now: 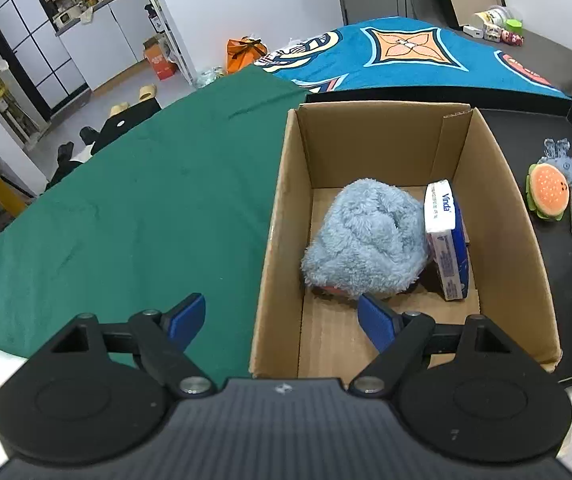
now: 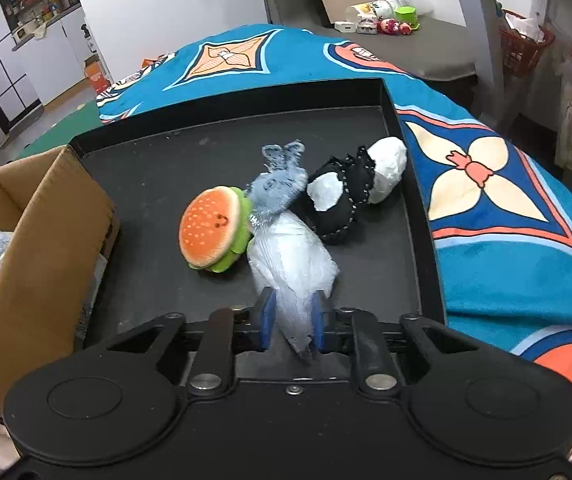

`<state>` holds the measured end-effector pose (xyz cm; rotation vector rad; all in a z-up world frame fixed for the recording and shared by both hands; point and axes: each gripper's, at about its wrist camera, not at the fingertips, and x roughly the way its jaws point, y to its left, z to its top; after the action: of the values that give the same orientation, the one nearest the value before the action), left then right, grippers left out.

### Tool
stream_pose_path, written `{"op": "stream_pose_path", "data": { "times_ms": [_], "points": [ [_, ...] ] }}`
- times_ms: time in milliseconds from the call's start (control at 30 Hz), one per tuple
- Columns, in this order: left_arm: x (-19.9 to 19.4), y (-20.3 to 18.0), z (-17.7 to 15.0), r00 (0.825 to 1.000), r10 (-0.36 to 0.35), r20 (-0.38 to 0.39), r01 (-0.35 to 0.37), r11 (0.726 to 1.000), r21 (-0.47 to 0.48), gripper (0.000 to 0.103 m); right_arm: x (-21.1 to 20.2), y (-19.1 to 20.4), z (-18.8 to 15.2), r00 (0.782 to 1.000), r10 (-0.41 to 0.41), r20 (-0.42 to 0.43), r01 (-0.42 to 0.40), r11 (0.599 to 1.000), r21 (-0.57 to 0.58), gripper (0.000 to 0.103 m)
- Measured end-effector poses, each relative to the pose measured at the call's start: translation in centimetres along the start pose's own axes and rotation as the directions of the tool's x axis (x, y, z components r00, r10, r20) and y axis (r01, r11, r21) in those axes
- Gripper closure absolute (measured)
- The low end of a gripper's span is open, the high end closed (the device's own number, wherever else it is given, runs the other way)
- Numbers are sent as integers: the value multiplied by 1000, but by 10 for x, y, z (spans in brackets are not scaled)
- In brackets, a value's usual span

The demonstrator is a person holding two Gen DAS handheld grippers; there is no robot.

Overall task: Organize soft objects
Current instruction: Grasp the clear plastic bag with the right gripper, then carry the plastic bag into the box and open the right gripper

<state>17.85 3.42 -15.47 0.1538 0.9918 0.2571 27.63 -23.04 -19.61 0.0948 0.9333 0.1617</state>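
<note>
Right gripper (image 2: 291, 322) clamped on crinkly clear-wrapped grey plush (image 2: 289, 256); burger (image 2: 214, 232) touching left, black-white plush (image 2: 349, 192) behind. Left gripper (image 1: 282, 322) agape over box (image 1: 282, 200) holding blue fluff (image 1: 365, 236), tissue pack (image 1: 445, 236).

A green cloth (image 1: 134, 200) is covering the surface; a patterned blue blanket (image 2: 505, 208) is lying beside it; slippers (image 1: 146, 92) are sitting on the floor.

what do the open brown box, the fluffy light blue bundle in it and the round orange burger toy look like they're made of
Open brown box: corrugated cardboard, matte; fluting shows on the cut flap edges.
Fluffy light blue bundle: long-pile plush or fleece, shaggy fibres; what's inside is hidden.
Round orange burger toy: short-pile plush fabric, likely stuffed, with stitched dots and a fuzzy green rim.
</note>
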Motion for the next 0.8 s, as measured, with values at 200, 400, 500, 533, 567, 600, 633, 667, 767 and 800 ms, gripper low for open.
{"op": "stream_pose_path", "data": {
  "times_ms": [200,400,500,533,567,600,633,667,767,800],
  "points": [
    [-3,-4,1,1000,23,3,-23,1000,14,21,-6,-5,-2,1000,12,3,-12,999,32,93],
    [-6,-3,1,999,28,15,-28,1000,9,21,-18,-12,-6,999,27,18,-28,997,74,95],
    [-7,-3,1,999,26,20,-26,1000,4,21,-25,-12,-6,999,20,30,-23,997,74,96],
    [-7,-2,1,999,26,23,-26,1000,3,21,-29,-12,-6,999,11,39,-14,997,75,96],
    [-8,-1,0,999,24,25,-24,1000,0,21,-32,-12,-6,999,5,46,-9,997,80,96],
    [-8,-1,1,999,22,27,-22,1000,-3,21,-35,-13,-6,999,9,50,-13,995,96,96],
    [-9,0,1,999,21,29,-21,1000,-5,21,-38,-14,-6,998,6,56,-12,995,98,96],
    [-10,0,0,999,20,34,-20,1000,-6,21,-42,-12,-7,998,-8,65,2,996,88,96],
    [-12,1,0,999,16,46,-15,1000,-14,21,-50,-11,-8,996,-31,81,24,997,79,96],
    [-12,2,0,999,13,49,-12,1000,-18,21,-52,-10,-7,996,-30,82,24,997,73,96]
  ]
}}
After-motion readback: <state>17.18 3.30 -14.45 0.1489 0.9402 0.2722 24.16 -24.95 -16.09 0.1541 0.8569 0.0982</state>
